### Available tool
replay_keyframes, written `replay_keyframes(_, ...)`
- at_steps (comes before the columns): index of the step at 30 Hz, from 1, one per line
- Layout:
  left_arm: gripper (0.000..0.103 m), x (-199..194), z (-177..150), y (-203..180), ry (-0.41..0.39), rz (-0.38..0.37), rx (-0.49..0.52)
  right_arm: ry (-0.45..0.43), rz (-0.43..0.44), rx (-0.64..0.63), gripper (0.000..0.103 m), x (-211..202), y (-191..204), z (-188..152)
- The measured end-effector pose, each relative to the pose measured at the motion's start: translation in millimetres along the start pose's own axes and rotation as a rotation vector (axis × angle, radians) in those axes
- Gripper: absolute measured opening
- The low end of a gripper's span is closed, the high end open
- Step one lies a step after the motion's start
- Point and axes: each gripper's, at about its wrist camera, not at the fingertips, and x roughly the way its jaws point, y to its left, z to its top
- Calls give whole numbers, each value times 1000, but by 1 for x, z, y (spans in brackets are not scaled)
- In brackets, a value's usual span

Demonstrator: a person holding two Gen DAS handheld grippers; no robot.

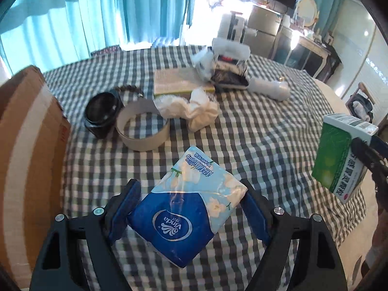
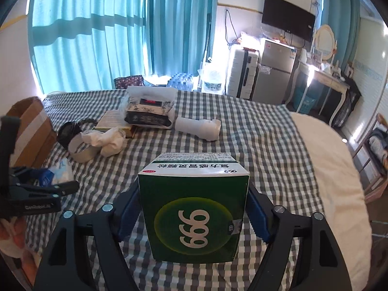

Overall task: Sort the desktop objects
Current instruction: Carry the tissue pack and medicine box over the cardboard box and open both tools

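Blue pads of the left claw (image 1: 189, 208) pinch a soft blue and white plastic pack of tissues (image 1: 186, 206) with flowers printed on it. The pack is lifted off the checked bed cover (image 1: 254, 131) and sits tilted between the two pads, near the front edge of the bed.

On the right, the right claw (image 2: 194, 214) pinches a green and white cardboard medicine box (image 2: 194, 208) with big white numbers on its front. One blue pad presses on each side of the box. This box is up in the air too, over the front part of the bed.

Farther back on the cover, toward the left side, lies a round cardboard tape ring (image 1: 143, 129). A black round jar (image 1: 101, 114) touches the ring on its left. A crumpled white cloth (image 1: 194, 109) lies just beside the ring on its right. Behind the cloth is a flat pale book (image 1: 179, 81) with a green edge, and a string of dark beads (image 1: 128, 89) lies left of the book.

Near the far edge of the bed sits a heap of white and black patterned packs (image 1: 228, 65). A white rolled bundle (image 1: 271, 88) lies on the cover to the right of the heap.

A brown cardboard box (image 1: 29, 150) with pale tape on it stands at the left edge of the bed. Teal curtains (image 2: 97, 31) hang behind the bed. A white suitcase (image 2: 242, 72) and a small silver fridge (image 2: 276, 68) stand past the far edge.
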Motion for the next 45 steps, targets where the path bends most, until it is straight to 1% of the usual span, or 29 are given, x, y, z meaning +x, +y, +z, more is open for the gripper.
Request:
replay_keyframes(3,83,-15,1,5,-16,-5,-2,5,-20,-27,76,-9,20,0)
replay_keyframes(8,83,-46,-5,19,-71,11,10,15,-48,-67,76,-18,50,-1)
replay_keyframes(12,83,-68,2,37,-107,6,-24,-1,-43,-75,76,-37,76,10)
replay_keyframes(16,83,-99,16,60,-166,-9,-45,-43,7,-80,76,-60,106,35)
replay_keyframes(20,83,-134,35,94,-233,1,-85,-98,62,-88,76,-81,142,67)
replay_keyframes(22,83,-152,43,116,-261,27,-103,-123,82,-109,76,-89,165,81)
replay_keyframes(24,83,-165,49,137,-271,57,-119,-139,110,-127,76,-94,189,93)
replay_keyframes(28,83,-185,50,189,-291,122,-164,-147,216,-124,76,-101,237,110)
replay_keyframes(30,83,-189,44,210,-297,153,-175,-147,261,-123,76,-101,262,115)
replay_keyframes(34,83,-177,29,250,-256,153,-227,-138,312,-135,76,-94,304,118)
replay_keyframes(36,83,-168,23,261,-235,158,-232,-127,340,-134,76,-87,322,117)
replay_keyframes(40,83,-151,12,275,-197,144,-245,-91,379,-120,76,-68,343,115)
replay_keyframes(45,85,-138,1,286,-149,151,-264,-50,416,-73,76,-43,352,118)
